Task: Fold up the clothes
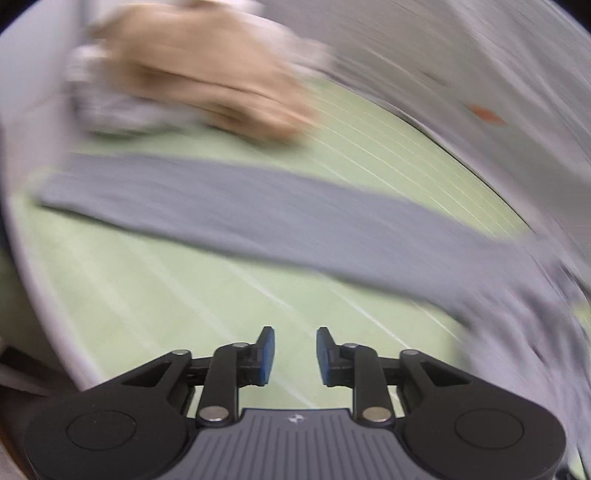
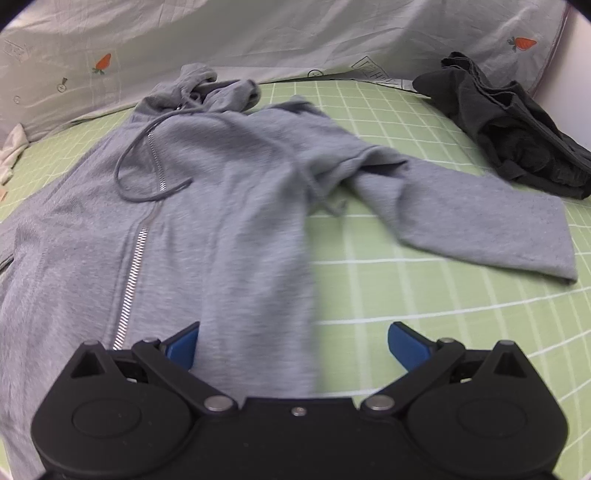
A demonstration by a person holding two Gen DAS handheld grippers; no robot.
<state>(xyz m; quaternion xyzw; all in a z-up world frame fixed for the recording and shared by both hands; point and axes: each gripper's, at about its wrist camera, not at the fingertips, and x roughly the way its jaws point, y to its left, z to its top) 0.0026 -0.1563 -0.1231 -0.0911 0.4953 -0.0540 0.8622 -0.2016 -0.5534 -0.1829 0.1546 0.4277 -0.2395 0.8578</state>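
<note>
A grey zip hoodie (image 2: 207,206) lies face up on the green checked sheet (image 2: 424,314), its hood (image 2: 207,85) at the far end and its drawstrings loose. One sleeve (image 2: 480,221) stretches out to the right. My right gripper (image 2: 293,328) hovers over the hoodie's lower right edge, jaws wide open, with fabric under them but not pinched. The left wrist view is heavily blurred. There a long grey sleeve (image 1: 240,210) crosses the green sheet (image 1: 147,295), and my left gripper (image 1: 295,334) stands open above bare sheet, nearer than the sleeve, with nothing between its blue pads.
A crumpled black garment (image 2: 517,129) sits at the far right. A white sheet printed with carrots (image 2: 295,33) rises along the back. A white cloth (image 2: 11,155) shows at the left edge. A beige garment (image 1: 192,74) and a grey-white one (image 1: 107,110) lie beyond the sleeve.
</note>
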